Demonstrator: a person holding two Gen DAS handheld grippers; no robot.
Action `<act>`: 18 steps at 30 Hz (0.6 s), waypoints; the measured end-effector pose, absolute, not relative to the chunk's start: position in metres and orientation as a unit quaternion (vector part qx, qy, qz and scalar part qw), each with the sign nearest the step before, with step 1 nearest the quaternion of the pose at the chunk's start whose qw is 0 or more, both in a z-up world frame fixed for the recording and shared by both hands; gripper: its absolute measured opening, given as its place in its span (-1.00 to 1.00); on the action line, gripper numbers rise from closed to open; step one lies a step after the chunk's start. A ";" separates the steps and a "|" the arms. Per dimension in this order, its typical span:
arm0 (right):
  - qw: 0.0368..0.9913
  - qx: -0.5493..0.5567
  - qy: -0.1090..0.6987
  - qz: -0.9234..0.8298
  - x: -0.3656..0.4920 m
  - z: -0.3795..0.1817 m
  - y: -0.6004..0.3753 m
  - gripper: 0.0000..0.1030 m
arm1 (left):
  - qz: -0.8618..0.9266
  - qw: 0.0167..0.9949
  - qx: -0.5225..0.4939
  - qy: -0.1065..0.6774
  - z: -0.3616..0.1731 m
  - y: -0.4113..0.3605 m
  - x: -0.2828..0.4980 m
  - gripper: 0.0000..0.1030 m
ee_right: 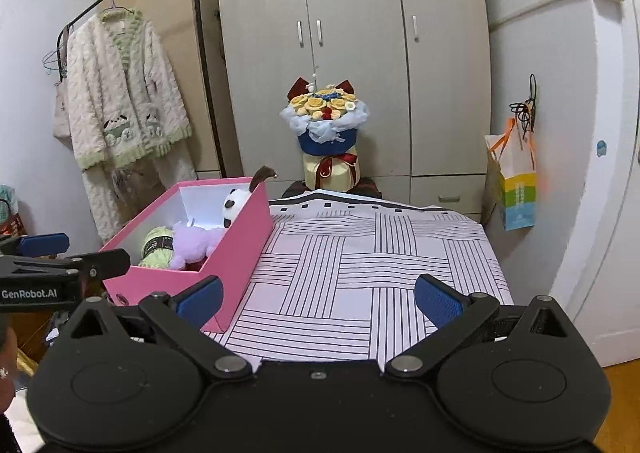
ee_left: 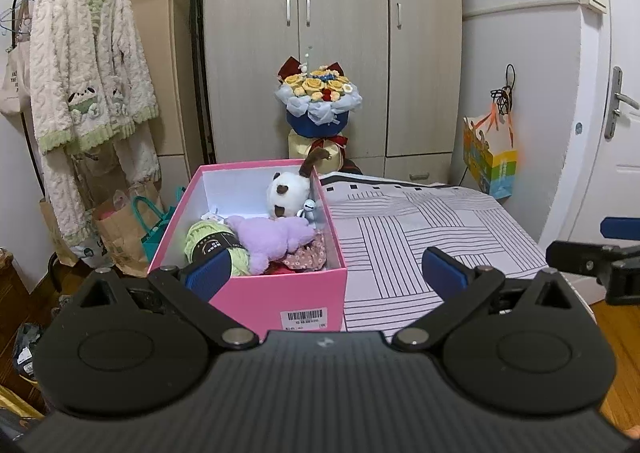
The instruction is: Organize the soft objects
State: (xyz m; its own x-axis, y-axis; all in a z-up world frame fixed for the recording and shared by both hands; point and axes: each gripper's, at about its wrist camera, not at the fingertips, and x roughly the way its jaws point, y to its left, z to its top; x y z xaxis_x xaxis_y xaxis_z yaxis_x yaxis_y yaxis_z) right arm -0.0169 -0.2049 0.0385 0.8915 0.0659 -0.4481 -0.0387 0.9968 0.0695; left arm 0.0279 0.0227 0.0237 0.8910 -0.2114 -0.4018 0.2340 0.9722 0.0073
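Pink box [ee_left: 256,293] on striped cloth [ee_left: 420,233].

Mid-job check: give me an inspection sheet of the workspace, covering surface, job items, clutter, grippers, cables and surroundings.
Surface: striped cloth covers the table; nothing loose seen on it.
Job's things: pink box at the table's left edge, open, holding a panda plush, purple plush, green yarn and floral fabric.
Clutter: paper bags on the floor beside the box.
Grippers: left gripper open, empty; right gripper open, empty.
Cables: black cords hanging on the wall.
Surroundings: wardrobe, bouquet, robe on a rack, gift bag, door.
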 end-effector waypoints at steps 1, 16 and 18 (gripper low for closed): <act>0.973 0.028 0.228 0.023 -0.017 0.037 -0.204 1.00 | -0.113 0.973 0.029 0.201 0.023 0.023 0.028 1.00; 0.976 0.019 0.217 0.004 -0.021 0.033 -0.196 1.00 | -0.091 0.977 0.030 0.189 0.017 0.025 0.030 1.00; 0.976 0.016 0.218 0.003 -0.021 0.032 -0.195 1.00 | -0.087 0.978 0.029 0.188 0.016 0.026 0.031 1.00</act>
State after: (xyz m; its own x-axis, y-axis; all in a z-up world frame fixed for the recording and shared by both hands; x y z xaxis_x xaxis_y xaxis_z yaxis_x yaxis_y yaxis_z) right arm -0.0209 -0.1954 0.0324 0.9048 0.0127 -0.4256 0.0017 0.9994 0.0334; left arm 0.0306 0.0260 0.0158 0.9140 -0.1592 -0.3732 0.1812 0.9831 0.0244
